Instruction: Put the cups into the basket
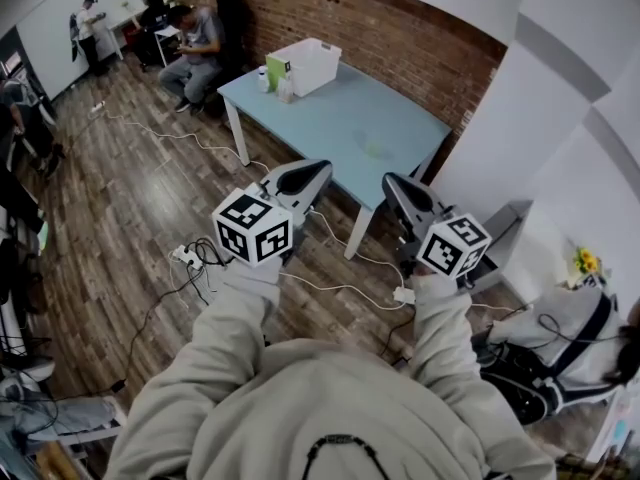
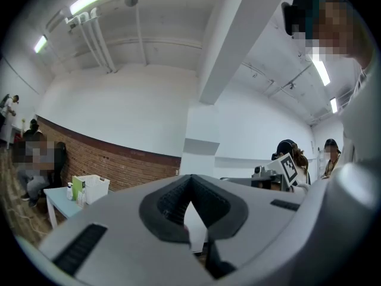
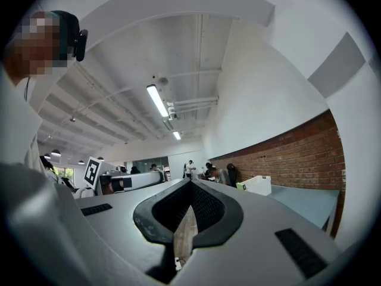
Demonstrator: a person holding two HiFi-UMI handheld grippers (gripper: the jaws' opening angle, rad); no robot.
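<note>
Far left in the head view, seated people (image 1: 195,53) gather by the brick wall (image 1: 400,28), and cables (image 1: 200,258) trail over the wooden floor (image 1: 120,188). The table (image 1: 370,118) stands further in, with the basket (image 1: 308,65) on its far left corner. A green box (image 1: 275,71) leans just beside the basket, and two small pale things (image 1: 263,80) stand next to it (bottles or cups, too small to tell). Nothing shows over the basket's rim from here.

The left hand-held gripper (image 1: 312,171) is held out level over the floor, well short of the table, its marker cube (image 1: 252,226) near the sleeve. In its own view the left hand-held gripper (image 2: 191,207) has both jaws pressed together with nothing between them; basket and box show small at the left edge.

The right hand-held gripper (image 1: 392,181) sits beside it, a little apart, also pointing towards the table. Its own view shows the right hand-held gripper (image 3: 189,210) fully closed and empty, the basket (image 3: 257,185) off to the right.

At the far right another person (image 1: 560,348) sits low, near some yellow flowers (image 1: 585,261)
</note>
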